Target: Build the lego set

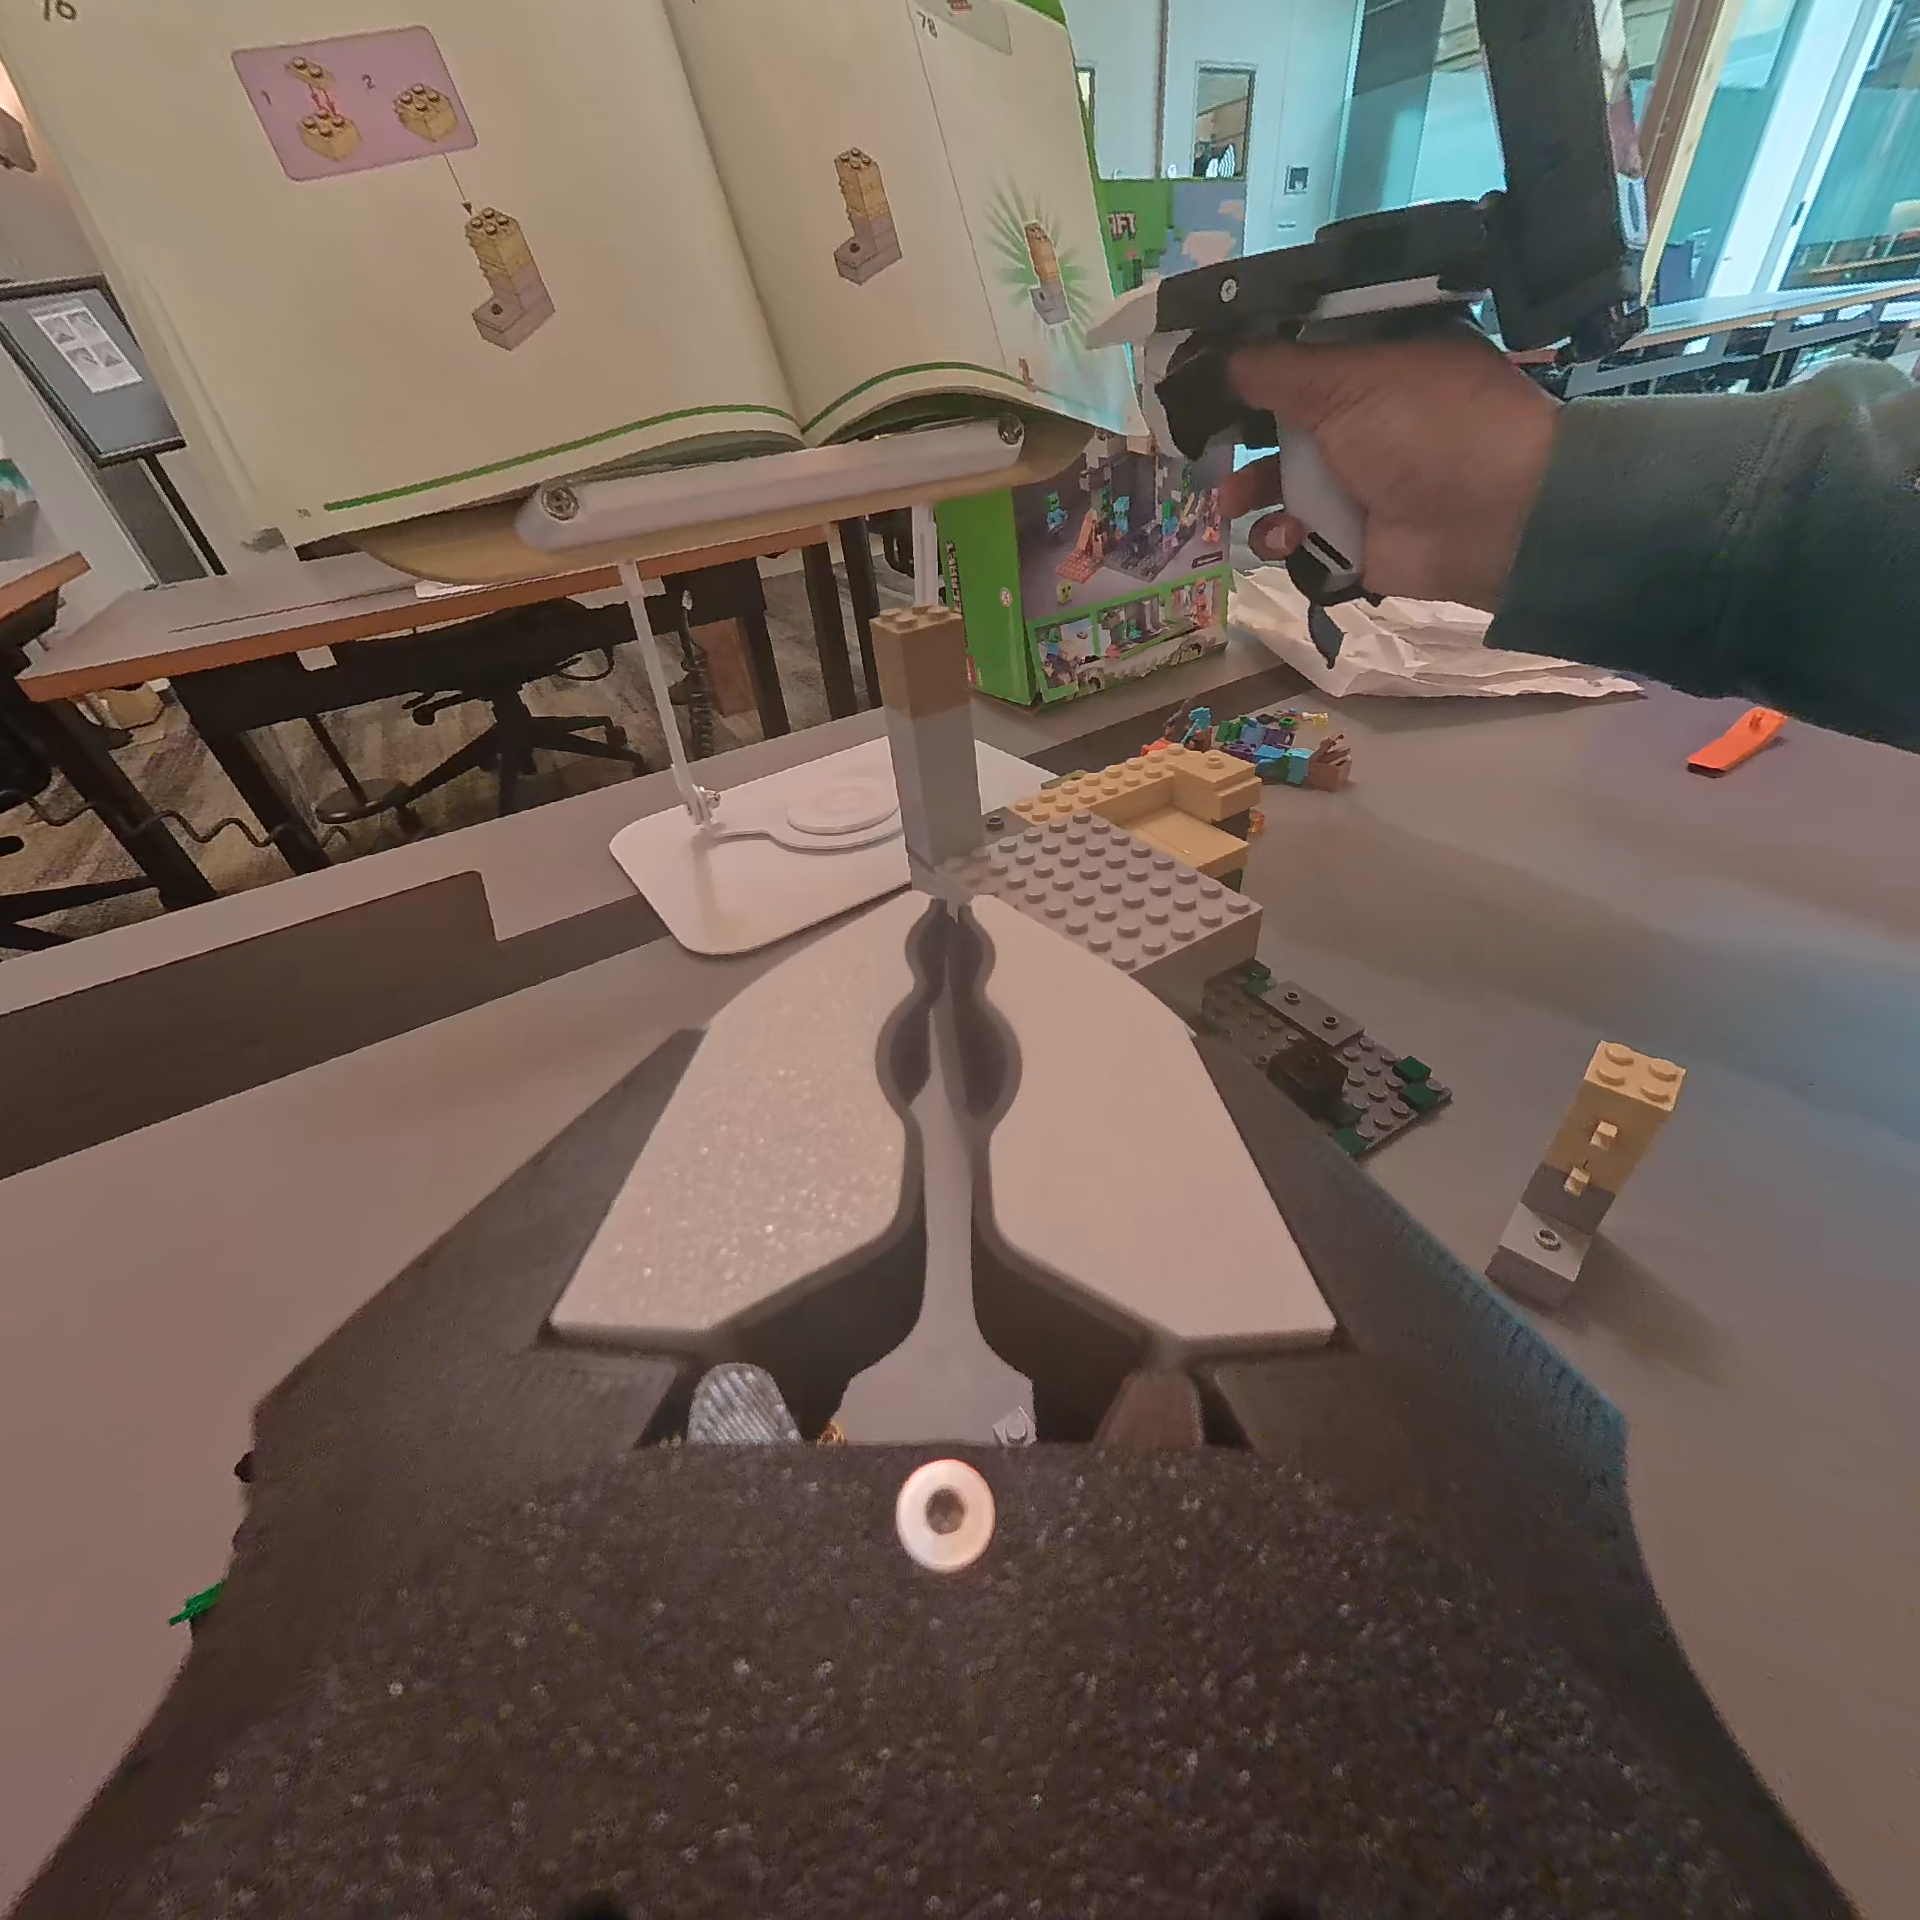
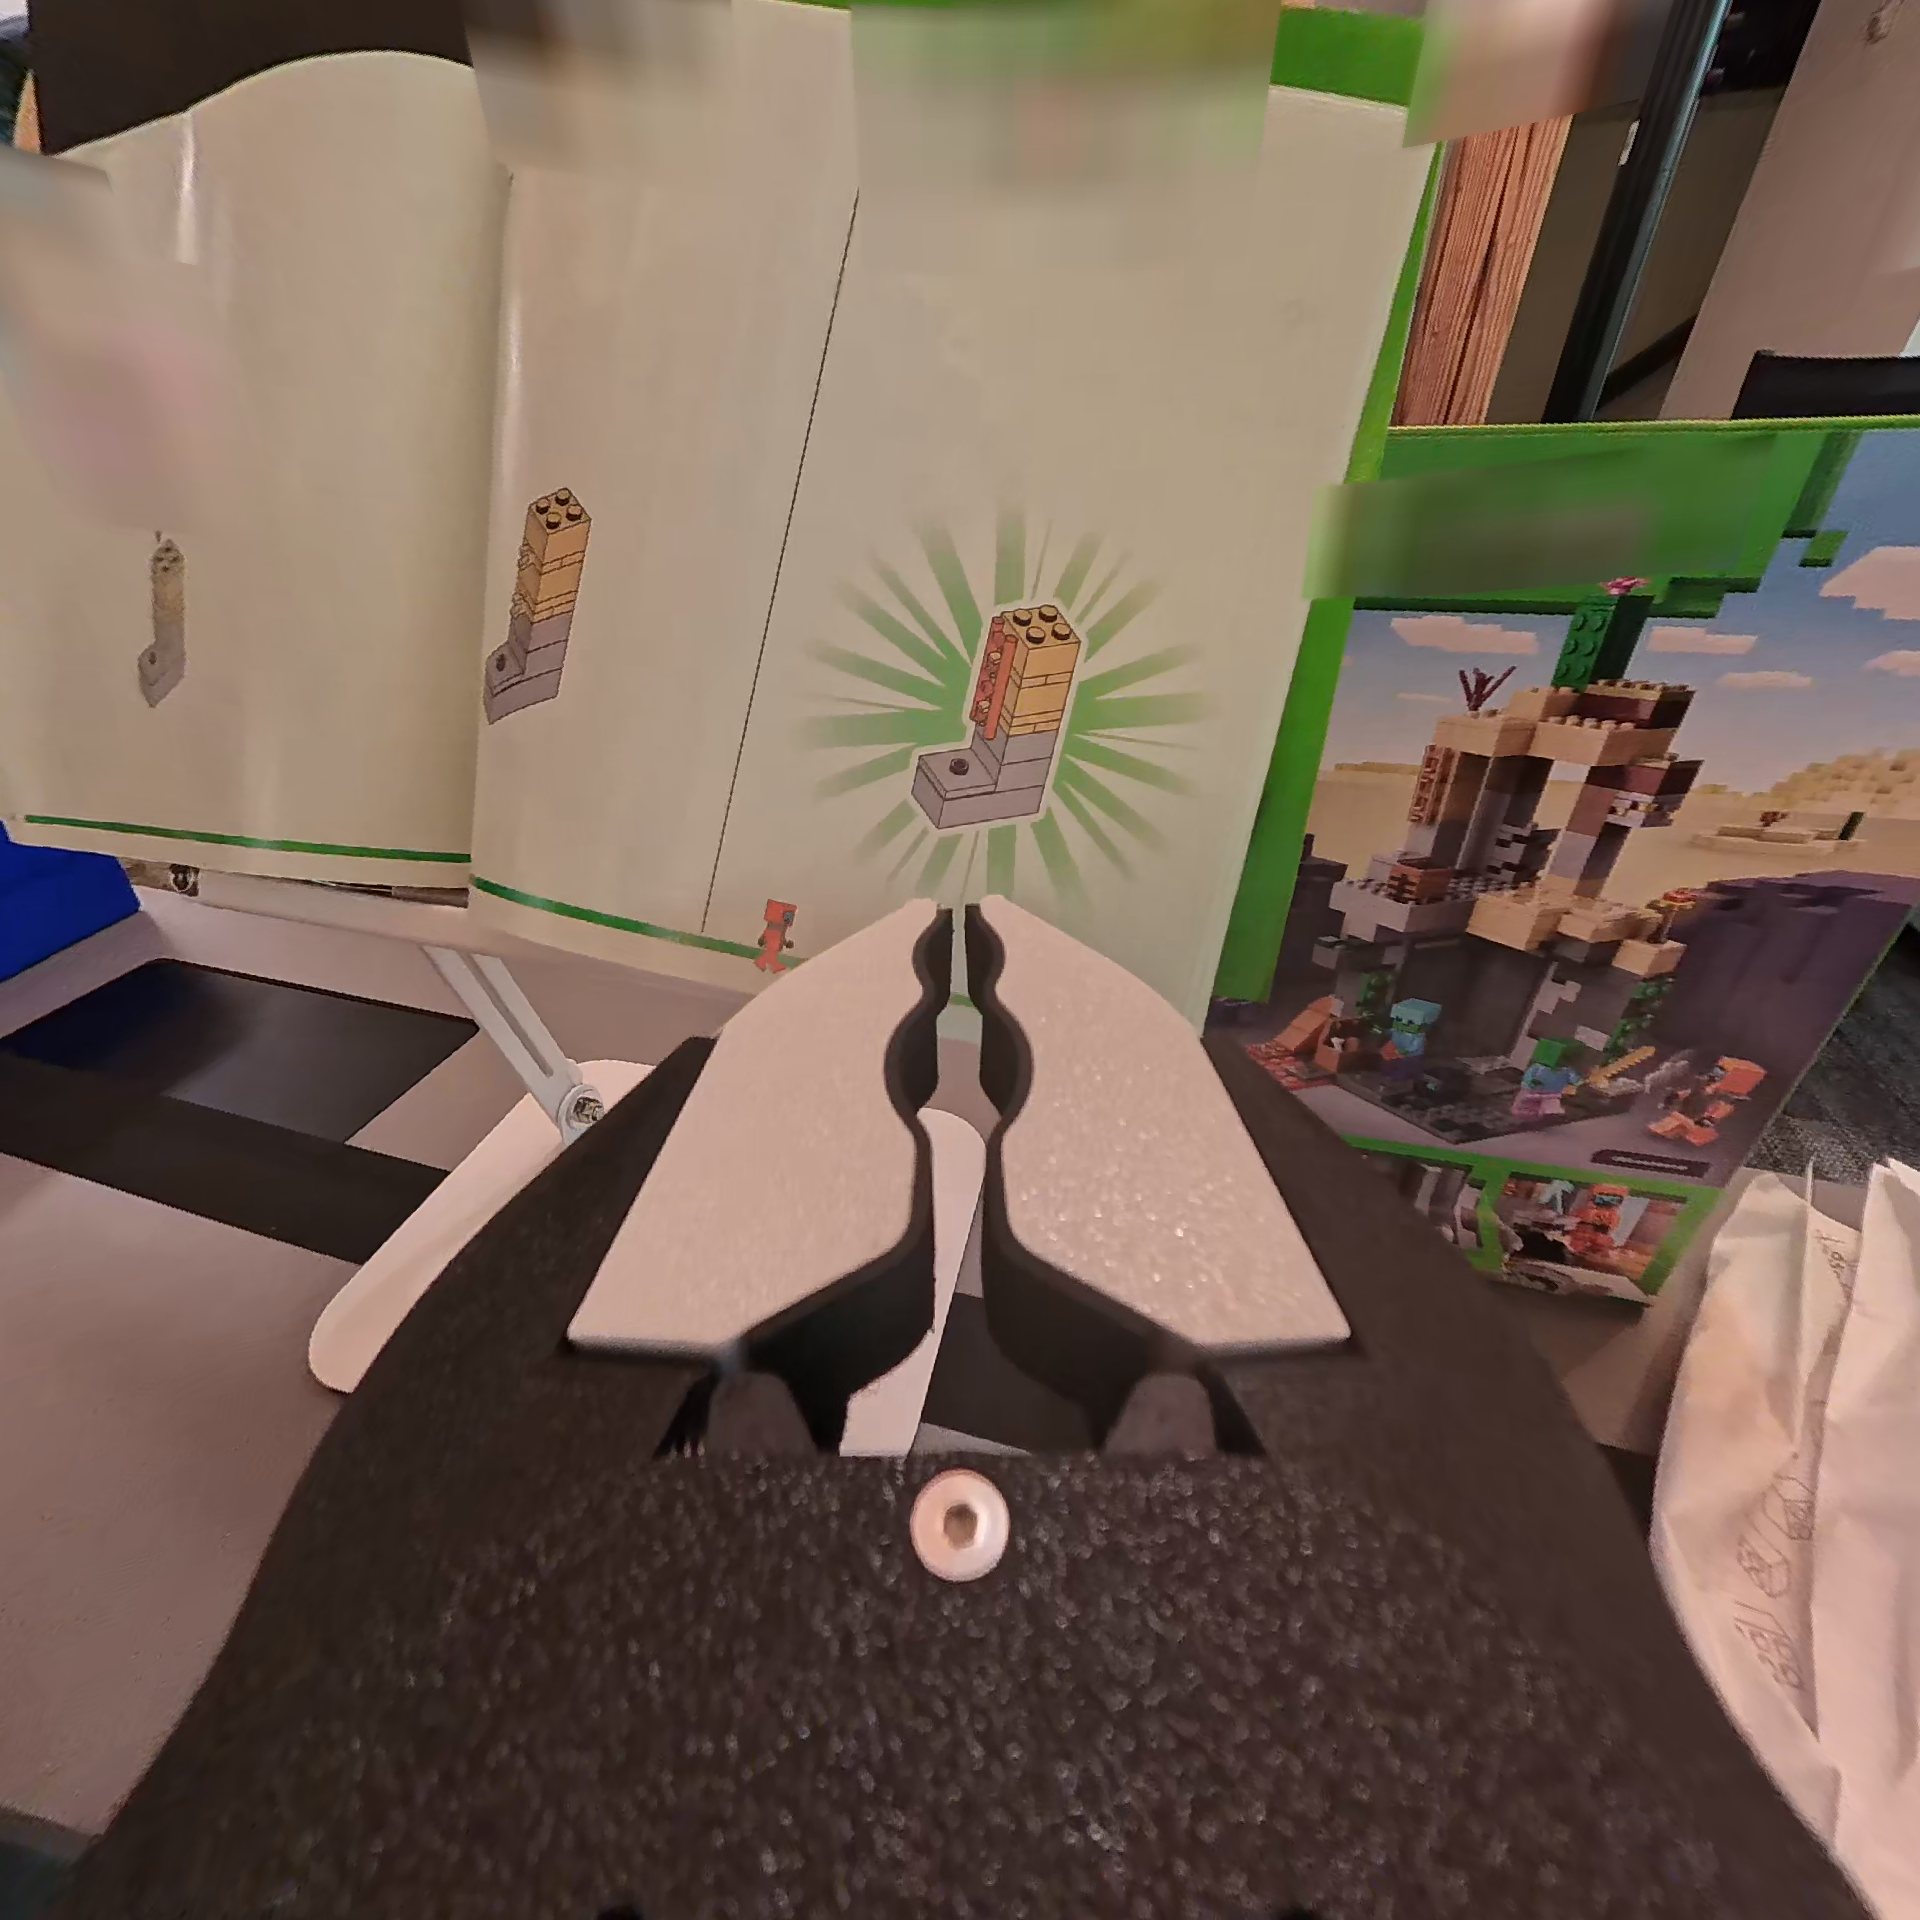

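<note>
Left wrist view: the left gripper [image 1: 951, 906] is closed, its tips pinching what looks like the thin bottom edge of a tall tan-and-grey pillar [image 1: 928, 727]. The pillar stands upright below the booklet [image 1: 520, 260], at the near corner of a grey plate [image 1: 1122, 894]. With so little of it gripped and so much height above, any tilt or knock could, I judge, lever the pillar out or split its stacked bricks. A second pillar [image 1: 1590, 1153] stands further right of the booklet. A hand [image 1: 1392, 468] holds the right gripper [image 1: 1117, 324] at the booklet's right edge.

Right wrist view: the right gripper [image 2: 958, 914] is all but closed and holds nothing. It points at the booklet [image 2: 1039, 416] from close by, so a push forward could tip it on its stand. A box [image 2: 1558, 935] stands right of the booklet.
</note>
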`<state>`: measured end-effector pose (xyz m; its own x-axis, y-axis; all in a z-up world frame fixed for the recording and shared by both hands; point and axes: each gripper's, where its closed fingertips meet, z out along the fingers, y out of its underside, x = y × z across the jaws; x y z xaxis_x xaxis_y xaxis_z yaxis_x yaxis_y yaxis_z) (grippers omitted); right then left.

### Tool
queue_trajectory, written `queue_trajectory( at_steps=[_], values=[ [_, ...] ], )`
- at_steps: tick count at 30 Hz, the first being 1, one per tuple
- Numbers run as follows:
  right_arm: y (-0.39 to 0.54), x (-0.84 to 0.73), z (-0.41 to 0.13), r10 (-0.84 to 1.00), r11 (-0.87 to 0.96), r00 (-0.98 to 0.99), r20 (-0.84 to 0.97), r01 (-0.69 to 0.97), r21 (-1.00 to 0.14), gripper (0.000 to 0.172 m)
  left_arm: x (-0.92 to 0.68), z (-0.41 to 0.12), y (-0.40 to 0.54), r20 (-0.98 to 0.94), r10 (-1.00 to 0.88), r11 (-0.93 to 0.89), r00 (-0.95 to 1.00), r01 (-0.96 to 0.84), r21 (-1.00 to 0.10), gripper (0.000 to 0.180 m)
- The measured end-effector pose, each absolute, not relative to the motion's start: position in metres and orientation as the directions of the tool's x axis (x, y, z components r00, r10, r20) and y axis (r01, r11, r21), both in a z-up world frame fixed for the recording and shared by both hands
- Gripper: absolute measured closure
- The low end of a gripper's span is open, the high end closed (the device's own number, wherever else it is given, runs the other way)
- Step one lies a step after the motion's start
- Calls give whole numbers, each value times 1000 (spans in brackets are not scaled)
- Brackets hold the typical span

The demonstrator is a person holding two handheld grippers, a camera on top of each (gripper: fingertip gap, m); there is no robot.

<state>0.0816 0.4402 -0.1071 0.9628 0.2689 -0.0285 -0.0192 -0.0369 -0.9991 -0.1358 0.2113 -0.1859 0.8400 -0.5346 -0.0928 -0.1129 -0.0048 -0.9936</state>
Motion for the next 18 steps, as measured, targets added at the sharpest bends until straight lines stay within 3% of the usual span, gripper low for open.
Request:
queue_trajectory(
  at_steps=[18],
  values=[
    [390, 67, -88, 259, -9, 966, -13, -11, -1000, 171, -132, -180, 208, -94, -550, 12, 830, -104, -994, 179]
  ],
)
